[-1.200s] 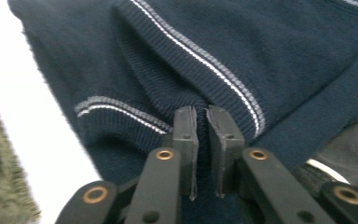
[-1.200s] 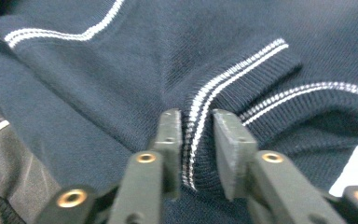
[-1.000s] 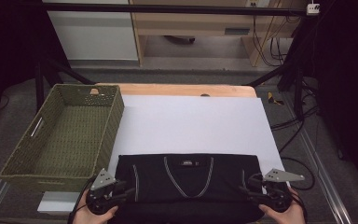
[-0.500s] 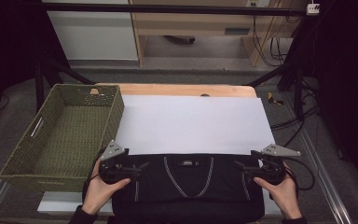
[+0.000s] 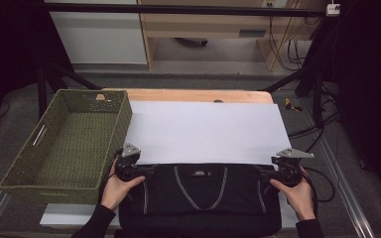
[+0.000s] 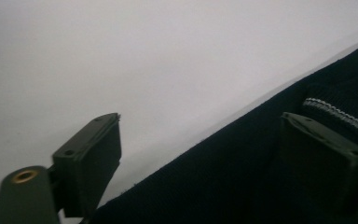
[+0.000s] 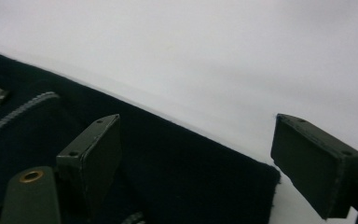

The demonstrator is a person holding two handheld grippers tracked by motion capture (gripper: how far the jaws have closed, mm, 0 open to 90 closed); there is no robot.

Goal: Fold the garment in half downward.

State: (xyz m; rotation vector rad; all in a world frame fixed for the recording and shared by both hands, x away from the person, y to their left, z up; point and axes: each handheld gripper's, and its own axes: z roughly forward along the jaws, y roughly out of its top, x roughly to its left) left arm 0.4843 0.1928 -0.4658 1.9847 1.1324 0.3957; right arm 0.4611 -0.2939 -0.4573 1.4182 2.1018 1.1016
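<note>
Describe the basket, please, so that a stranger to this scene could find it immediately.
Start at the large white sheet covering the table. At its left edge stands the basket, rectangular, woven, olive green and empty. The only other large thing is a flat black garment at the near edge.

The person's forearms are reaching in from the near side, dark sleeves showing at the wrists. The left hand [image 5: 113, 184] is gripping the left gripper [image 5: 138, 171], whose jaws are standing wide apart and pointing inward to the right. The right hand [image 5: 294, 191] is holding the right gripper [image 5: 268, 172], its jaws likewise gaping wide, pointing inward toward the left.
</note>
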